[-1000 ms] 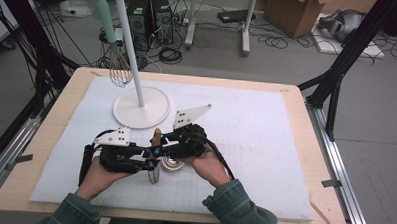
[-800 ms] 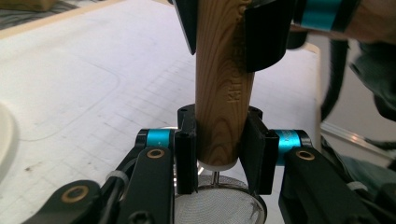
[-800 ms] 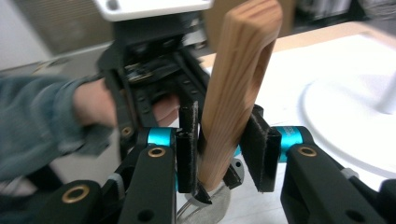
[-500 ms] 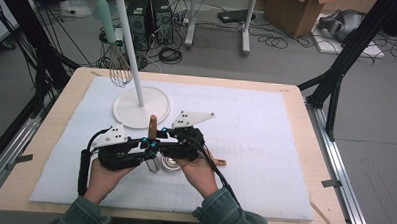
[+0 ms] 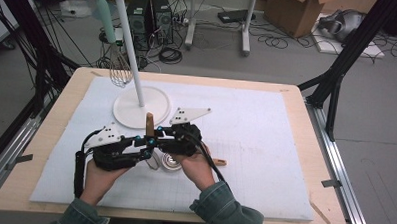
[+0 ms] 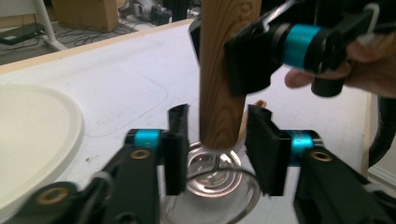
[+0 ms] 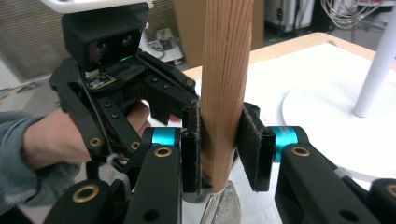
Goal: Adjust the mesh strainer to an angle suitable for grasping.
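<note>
In the high view, the left gripper [image 5: 147, 151] and right gripper [image 5: 158, 139] meet over the white mat [image 5: 245, 143], a wooden handle [image 5: 149, 122] standing upright between them.

In the left gripper view, its jaws have just been opening and flank the handle's lower end [image 6: 224, 102] above a metal coil [image 6: 219, 186] without pressing it.

In the right gripper view, its pads [image 7: 190, 154] clamp the handle [image 7: 226, 84].

Lab: computer towers [image 5: 151, 18], floor cables [image 5: 284, 42]

Grained matt wooden handle [image 7: 224, 93] above a shiny metal coil [image 6: 217, 179].
</note>
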Tool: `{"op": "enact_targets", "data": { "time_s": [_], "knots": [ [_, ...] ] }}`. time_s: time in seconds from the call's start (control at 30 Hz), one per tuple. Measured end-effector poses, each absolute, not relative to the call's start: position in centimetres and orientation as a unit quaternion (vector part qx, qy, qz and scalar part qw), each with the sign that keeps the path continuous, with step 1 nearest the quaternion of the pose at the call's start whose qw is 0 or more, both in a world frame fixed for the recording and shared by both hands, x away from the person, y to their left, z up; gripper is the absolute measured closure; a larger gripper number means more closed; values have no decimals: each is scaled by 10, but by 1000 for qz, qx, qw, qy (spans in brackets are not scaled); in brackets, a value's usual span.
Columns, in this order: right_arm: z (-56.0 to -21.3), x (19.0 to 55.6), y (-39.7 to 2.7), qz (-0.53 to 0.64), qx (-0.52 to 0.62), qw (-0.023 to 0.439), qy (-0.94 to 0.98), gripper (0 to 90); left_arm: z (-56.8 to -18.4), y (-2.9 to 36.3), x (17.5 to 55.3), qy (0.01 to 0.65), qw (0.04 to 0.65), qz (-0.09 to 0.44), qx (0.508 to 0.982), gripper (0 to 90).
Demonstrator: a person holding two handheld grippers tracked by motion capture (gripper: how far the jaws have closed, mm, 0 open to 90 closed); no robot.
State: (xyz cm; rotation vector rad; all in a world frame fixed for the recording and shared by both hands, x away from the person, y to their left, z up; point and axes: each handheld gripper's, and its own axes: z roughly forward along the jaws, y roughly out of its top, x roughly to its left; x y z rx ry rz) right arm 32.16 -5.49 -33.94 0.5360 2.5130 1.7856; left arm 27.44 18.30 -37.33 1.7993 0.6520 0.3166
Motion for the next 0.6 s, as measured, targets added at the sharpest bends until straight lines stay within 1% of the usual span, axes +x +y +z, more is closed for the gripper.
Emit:
{"op": "enact_targets", "data": {
  "time_s": [0.17,0.3,0.37,0.53,0.6],
  "knots": [
    [-337,332,-60,557,140,-15,819,721,-371,194,272,274,561,149,767,476],
    [-334,341,-64,547,121,-31,828,721,-373,202,275,277,536,166,780,388],
    [-330,345,-65,547,111,-35,829,721,-375,207,276,284,535,159,779,341],
    [-319,356,-68,544,98,-43,832,720,-380,221,280,300,526,167,778,285],
    [-314,361,-69,542,93,-44,834,720,-382,227,280,308,527,168,774,278]
  ]
}}
